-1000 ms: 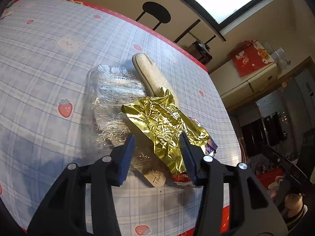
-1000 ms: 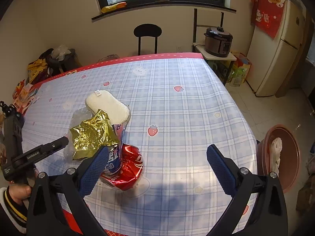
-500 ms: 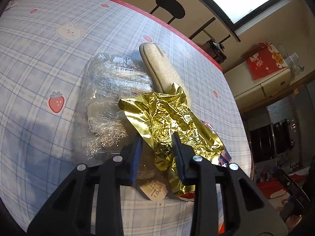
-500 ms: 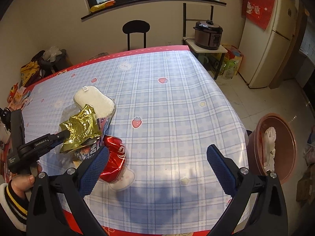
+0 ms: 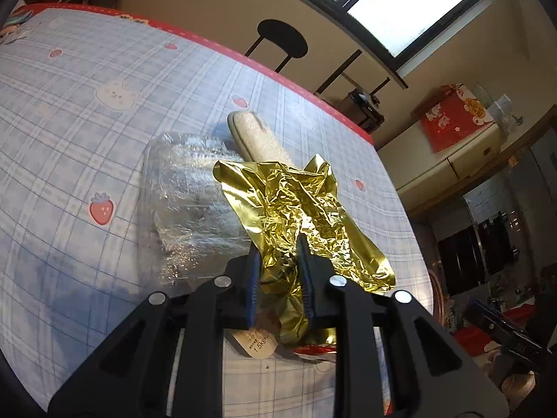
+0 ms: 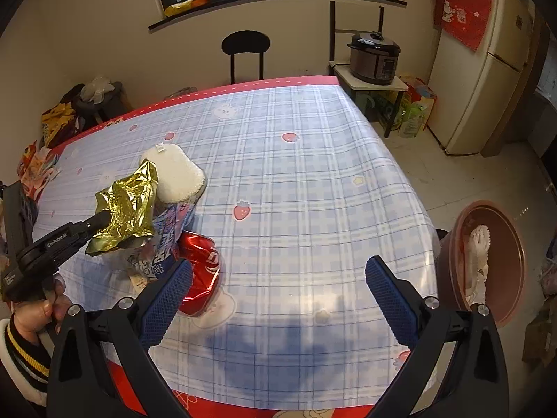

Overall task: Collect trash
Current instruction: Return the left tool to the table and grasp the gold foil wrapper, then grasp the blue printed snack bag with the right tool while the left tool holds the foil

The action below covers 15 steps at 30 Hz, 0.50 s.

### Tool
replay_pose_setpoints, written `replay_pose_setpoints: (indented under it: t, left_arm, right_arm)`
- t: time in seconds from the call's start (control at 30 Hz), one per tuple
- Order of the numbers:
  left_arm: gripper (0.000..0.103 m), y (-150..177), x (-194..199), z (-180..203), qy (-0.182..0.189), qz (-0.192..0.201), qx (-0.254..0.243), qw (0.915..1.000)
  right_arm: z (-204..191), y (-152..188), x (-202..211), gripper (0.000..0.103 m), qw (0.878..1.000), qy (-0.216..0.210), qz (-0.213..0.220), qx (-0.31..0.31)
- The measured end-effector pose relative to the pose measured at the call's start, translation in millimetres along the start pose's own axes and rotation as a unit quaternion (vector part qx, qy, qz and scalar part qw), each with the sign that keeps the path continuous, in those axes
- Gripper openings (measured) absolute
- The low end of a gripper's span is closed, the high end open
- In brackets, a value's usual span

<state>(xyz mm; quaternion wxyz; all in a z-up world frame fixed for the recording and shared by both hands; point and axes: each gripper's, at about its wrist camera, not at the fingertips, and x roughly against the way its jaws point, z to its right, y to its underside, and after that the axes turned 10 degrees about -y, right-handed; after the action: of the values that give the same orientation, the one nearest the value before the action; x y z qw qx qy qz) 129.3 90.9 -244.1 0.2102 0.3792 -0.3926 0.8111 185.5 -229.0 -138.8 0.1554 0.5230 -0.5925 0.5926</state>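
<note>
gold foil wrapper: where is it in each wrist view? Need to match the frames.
Left wrist: gold foil wrapper at centre, pinched between the left gripper jaws.
Right wrist: gold foil wrapper at left of frame, lifted off the table.
Shared landmark: white sponge, just behind the wrapper.

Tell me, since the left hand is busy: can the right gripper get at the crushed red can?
Probably yes. The right gripper is open and empty, and the can lies beside its left finger, with only a blue wrapper leaning on its far side.
</note>
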Motion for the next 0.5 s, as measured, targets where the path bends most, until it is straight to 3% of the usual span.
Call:
replay_pose_setpoints:
  t: [0.2,0.4,0.5]
  left_arm:
    - [0.023,-10.6,56.8,-23.5,-0.012,0.067,0.001,0.9977]
    - [0.023,-5.4,102.6,-69.3,-0.066,0.118,0.013,0.9907]
    - [0.023,2.5,115.2,-92.4,-0.086,0.123,0.028,0.9882]
  right_arm:
    - [-27.2,-2.0,-27.2,0.098,0.998,-0.052,-0.020,0.029]
    - [-56.2,-1.1,-69.2,0.098,0.992,-0.106,-0.055,0.048]
    - [-66.0,0.9,-89.7,0.085,0.990,-0.117,-0.070,0.043]
